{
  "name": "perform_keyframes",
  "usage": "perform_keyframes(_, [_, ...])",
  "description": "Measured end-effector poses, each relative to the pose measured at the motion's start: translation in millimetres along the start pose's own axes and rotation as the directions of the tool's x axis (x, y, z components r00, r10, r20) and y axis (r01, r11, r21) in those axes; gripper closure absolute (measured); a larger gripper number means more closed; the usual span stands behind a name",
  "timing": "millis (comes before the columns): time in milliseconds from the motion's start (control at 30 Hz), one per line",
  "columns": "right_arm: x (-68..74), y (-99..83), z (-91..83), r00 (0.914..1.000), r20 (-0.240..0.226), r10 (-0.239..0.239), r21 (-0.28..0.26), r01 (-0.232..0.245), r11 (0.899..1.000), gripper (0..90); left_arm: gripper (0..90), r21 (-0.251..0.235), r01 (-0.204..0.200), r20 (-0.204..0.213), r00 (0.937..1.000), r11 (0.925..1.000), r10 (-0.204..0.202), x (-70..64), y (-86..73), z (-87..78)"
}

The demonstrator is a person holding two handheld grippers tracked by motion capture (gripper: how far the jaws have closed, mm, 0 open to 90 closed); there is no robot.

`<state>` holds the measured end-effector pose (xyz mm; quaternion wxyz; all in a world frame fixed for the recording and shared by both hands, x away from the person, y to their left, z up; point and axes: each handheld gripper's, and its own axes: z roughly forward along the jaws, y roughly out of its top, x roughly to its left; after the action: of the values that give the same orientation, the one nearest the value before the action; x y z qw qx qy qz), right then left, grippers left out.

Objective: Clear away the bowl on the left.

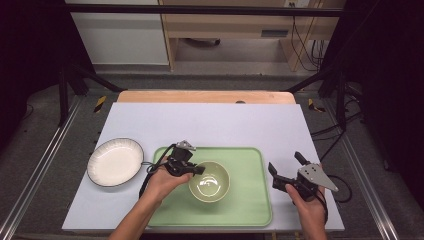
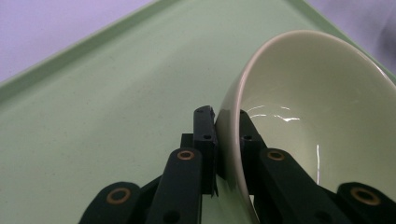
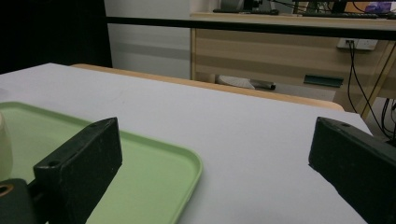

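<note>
Green tray [image 1: 250, 210] carries one bowl [image 1: 210, 183], mouth up, rim pinched by the left hand-held gripper [image 1: 198, 170]; right hand-held gripper [image 1: 285, 169] gapes beside it.

Looking like a lab or test room set up for recording. Black metal frame [image 1: 200, 10] standing around a table [image 1: 205, 96] covered with a pale sheet [image 1: 210, 125], dark curtains hanging at both sides. Cables [image 1: 305, 45] trailing down beside a light wooden desk [image 3: 280, 51] at the back, wall socket [image 3: 359, 44] showing above them. Metal rails [image 1: 40, 165] running along the grey floor on either side.
</note>
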<state>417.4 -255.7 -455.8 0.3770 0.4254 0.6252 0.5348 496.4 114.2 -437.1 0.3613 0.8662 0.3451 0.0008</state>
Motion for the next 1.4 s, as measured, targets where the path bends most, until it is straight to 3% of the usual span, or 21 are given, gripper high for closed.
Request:
perform_keyframes(800, [-0.3, -0.3, 0.3, 1.0000, -0.001, -0.003, 0.004, 0.003, 1.000, 3.0, 83.0, 0.005, 0.018, 0.002, 0.9998, 0.9998, -0.018, 6.1, -2.6, 1.1])
perform_keyframes(1400, [-0.1, -0.9, 0.8, 1.0000, -0.005, -0.003, 0.009, 0.003, 1.000, 3.1, 82.9, 0.013, 0.061, 0.016, 0.9980, 0.9981, -0.061, 11.5, -3.8, 3.2])
